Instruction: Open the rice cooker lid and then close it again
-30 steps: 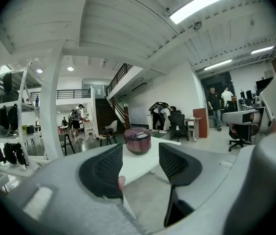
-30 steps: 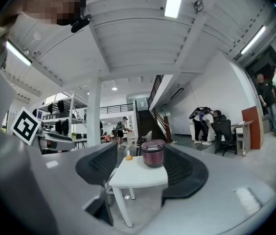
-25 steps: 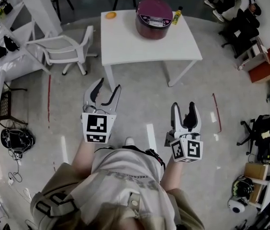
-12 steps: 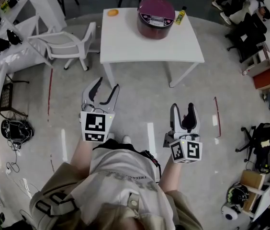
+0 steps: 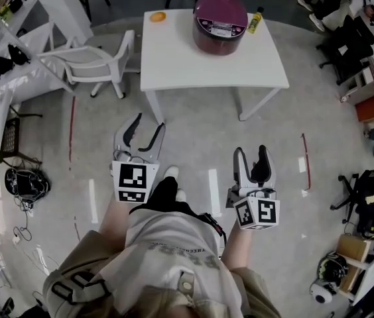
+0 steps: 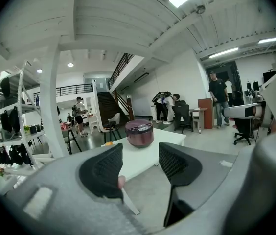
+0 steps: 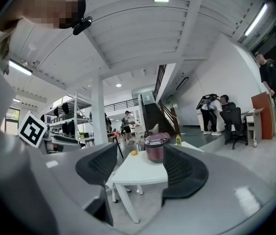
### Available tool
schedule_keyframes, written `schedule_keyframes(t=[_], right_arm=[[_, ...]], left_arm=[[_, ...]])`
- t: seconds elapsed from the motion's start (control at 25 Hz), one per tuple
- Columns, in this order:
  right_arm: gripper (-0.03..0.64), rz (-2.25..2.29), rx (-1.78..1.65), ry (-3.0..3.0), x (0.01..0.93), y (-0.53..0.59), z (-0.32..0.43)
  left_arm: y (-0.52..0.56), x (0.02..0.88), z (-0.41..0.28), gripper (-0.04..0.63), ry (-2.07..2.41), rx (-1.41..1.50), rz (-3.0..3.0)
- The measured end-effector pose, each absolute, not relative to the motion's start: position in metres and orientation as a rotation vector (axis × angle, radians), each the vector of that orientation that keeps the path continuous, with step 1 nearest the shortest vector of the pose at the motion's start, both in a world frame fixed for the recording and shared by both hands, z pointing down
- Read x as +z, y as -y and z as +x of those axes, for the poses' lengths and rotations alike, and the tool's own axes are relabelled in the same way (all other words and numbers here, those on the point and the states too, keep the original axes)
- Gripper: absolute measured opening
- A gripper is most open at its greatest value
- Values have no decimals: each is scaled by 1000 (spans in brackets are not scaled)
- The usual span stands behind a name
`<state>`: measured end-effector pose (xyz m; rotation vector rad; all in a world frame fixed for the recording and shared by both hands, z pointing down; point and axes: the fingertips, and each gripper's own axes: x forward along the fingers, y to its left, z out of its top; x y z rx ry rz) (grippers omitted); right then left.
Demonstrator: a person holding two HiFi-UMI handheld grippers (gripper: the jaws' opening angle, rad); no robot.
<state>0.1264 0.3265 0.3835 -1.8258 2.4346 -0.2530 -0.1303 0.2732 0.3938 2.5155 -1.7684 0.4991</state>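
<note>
A dark purple rice cooker (image 5: 220, 24) with its lid down stands at the back of a white table (image 5: 207, 61). It also shows in the left gripper view (image 6: 139, 133) and the right gripper view (image 7: 156, 147), far ahead between the jaws. My left gripper (image 5: 143, 129) is held out over the floor well short of the table, jaws apart, nothing between them. My right gripper (image 5: 253, 159) is beside it to the right, also open and empty.
An orange (image 5: 157, 16) and a yellow bottle (image 5: 255, 21) sit on the table by the cooker. A white plastic chair (image 5: 94, 61) stands left of the table. Shelves (image 5: 1, 18) line the left; office chairs and boxes crowd the right. People stand far off (image 6: 219, 97).
The table and cooker have shifted slightly up and right in the head view. Both grippers have sunk a little in the picture; their jaws keep the same gap.
</note>
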Motion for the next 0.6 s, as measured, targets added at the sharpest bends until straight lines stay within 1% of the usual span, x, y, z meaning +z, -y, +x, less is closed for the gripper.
schedule_keyframes(t=[0.2,0.6], right_arm=[[290,-1782,-266,-2446,379,-301,122],[290,-1837,-221,-2418,376,-223,103]], left_arm=[[-233,406,-121,242,1689,507,2543],[-145,396,-121,242,1617,491,2645]])
